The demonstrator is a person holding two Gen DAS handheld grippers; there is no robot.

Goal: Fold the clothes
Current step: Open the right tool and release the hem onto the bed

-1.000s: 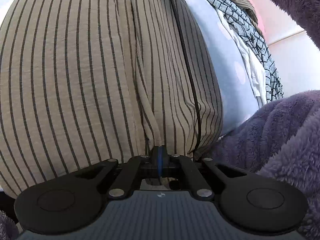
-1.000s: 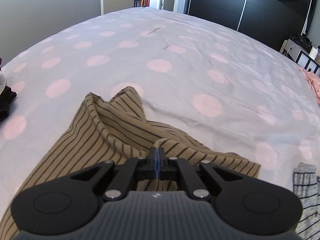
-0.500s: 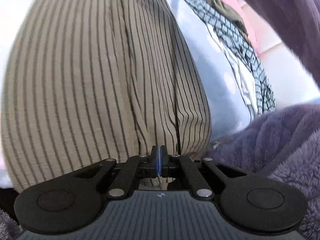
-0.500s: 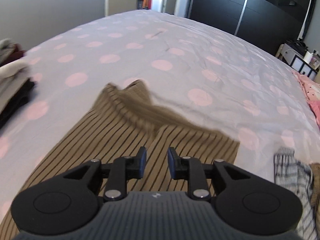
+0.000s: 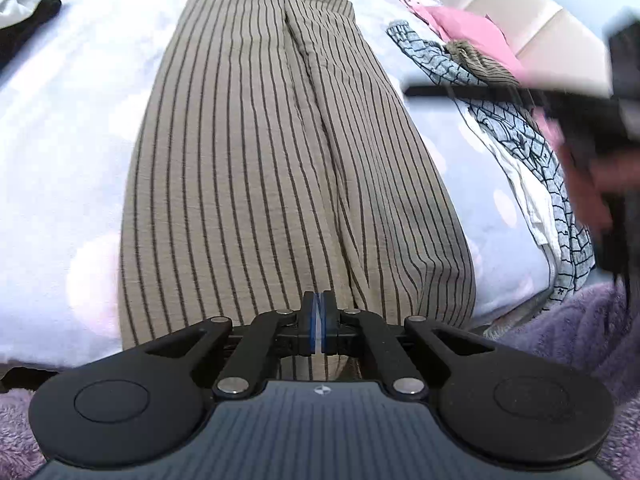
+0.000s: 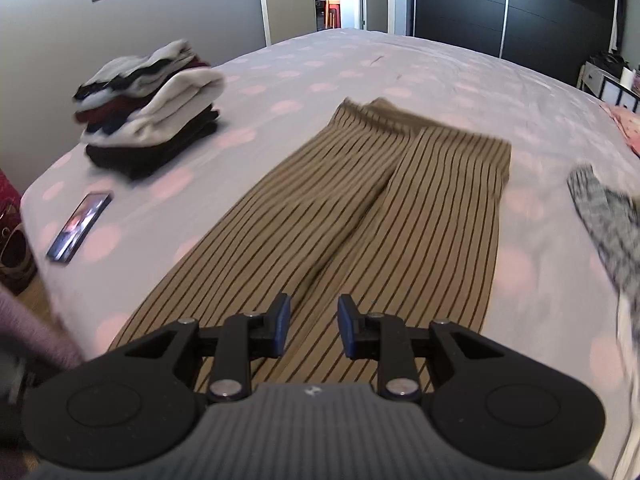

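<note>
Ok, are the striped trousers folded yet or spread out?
Spread out: the striped trousers lie full length on the bed, both legs side by side, with no crosswise fold.

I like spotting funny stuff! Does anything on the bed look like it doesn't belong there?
Yes: a phone lies on the polka-dot bedsheet with its screen lit, beside the stack of folded clothes. It's the only non-clothing item. The striped trousers lie flat.
</note>
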